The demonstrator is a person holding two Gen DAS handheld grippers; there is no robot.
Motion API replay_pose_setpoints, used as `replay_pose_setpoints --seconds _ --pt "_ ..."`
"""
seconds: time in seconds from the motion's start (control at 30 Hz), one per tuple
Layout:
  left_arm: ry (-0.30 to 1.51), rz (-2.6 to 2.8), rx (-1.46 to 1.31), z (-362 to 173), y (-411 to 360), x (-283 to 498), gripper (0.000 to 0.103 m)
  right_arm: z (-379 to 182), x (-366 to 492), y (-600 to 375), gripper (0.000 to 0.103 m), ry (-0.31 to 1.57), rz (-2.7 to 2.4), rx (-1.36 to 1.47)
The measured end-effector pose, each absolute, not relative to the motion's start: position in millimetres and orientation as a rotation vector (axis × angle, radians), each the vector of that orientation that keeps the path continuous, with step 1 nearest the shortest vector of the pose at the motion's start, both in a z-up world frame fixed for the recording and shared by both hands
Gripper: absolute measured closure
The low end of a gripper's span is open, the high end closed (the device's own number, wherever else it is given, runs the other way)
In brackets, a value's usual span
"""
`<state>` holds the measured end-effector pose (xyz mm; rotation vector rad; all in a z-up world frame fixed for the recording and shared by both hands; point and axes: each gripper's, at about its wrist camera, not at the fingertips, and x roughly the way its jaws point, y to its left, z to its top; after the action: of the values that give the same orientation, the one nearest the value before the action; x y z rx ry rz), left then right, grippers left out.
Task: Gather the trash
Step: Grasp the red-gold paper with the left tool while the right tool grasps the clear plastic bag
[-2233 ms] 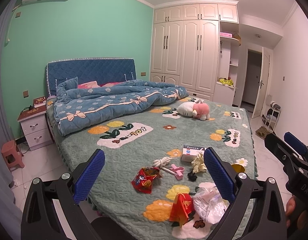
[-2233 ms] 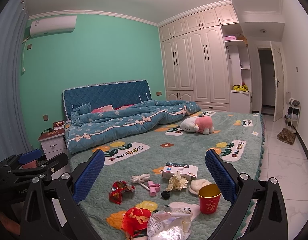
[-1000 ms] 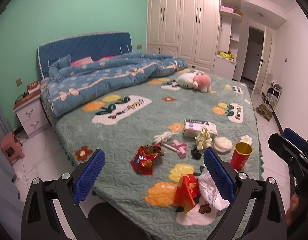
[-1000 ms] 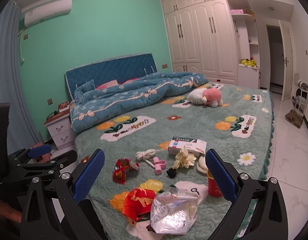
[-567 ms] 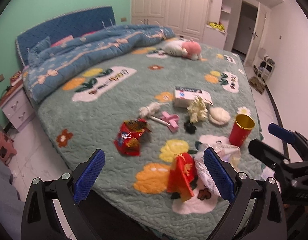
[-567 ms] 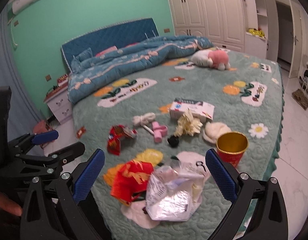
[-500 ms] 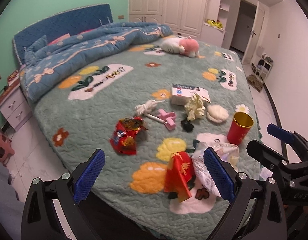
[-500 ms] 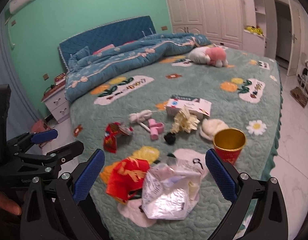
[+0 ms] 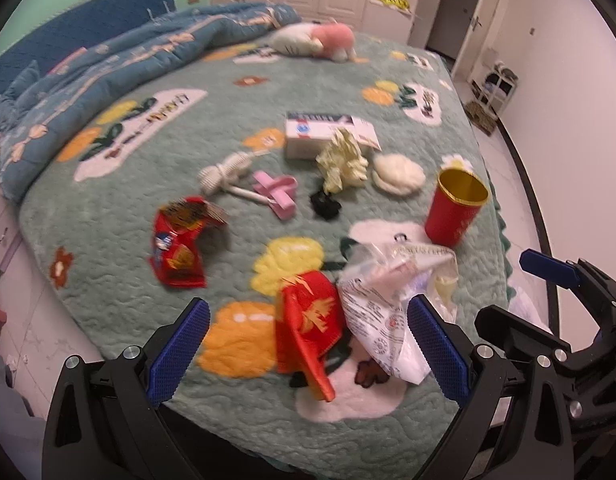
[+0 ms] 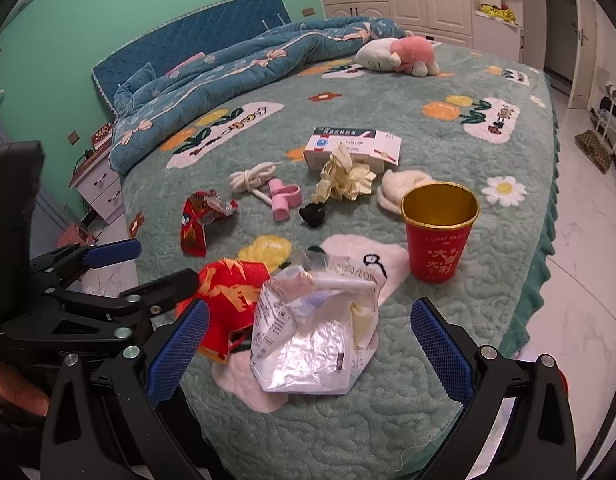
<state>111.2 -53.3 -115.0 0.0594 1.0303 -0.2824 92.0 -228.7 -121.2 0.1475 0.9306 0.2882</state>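
a wide bed (image 10: 448,420) under a green quilted cover with flower patches fills both views, with a mint wall, white wardrobes and pale floor tiles around it. a rumpled blue duvet (image 10: 236,68) lies by the headboard and a pink and white plush toy (image 10: 400,56) sits far back.

the trash is strewn near the foot edge: a clear crinkled plastic bag (image 10: 312,332) touching a red wrapper (image 10: 228,292), a red snack packet (image 9: 180,240) further left, a crumpled yellow paper (image 10: 344,178) against a white box (image 10: 356,144), and an upright red paper cup (image 10: 440,232) with gold lining and gold chinese characters. the box's print is too small to read.

the left gripper (image 9: 304,348) and the right gripper (image 10: 308,348) both hover spread wide, holding nothing. the left view is blurred.
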Motion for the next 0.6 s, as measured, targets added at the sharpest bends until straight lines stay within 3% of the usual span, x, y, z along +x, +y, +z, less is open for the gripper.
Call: replay_pose_setpoints --seconds 0.6 --pt "1.228 -0.322 -0.032 -177 -41 135 0.005 -152 108 -225 0.005 0.994 0.315 0.118"
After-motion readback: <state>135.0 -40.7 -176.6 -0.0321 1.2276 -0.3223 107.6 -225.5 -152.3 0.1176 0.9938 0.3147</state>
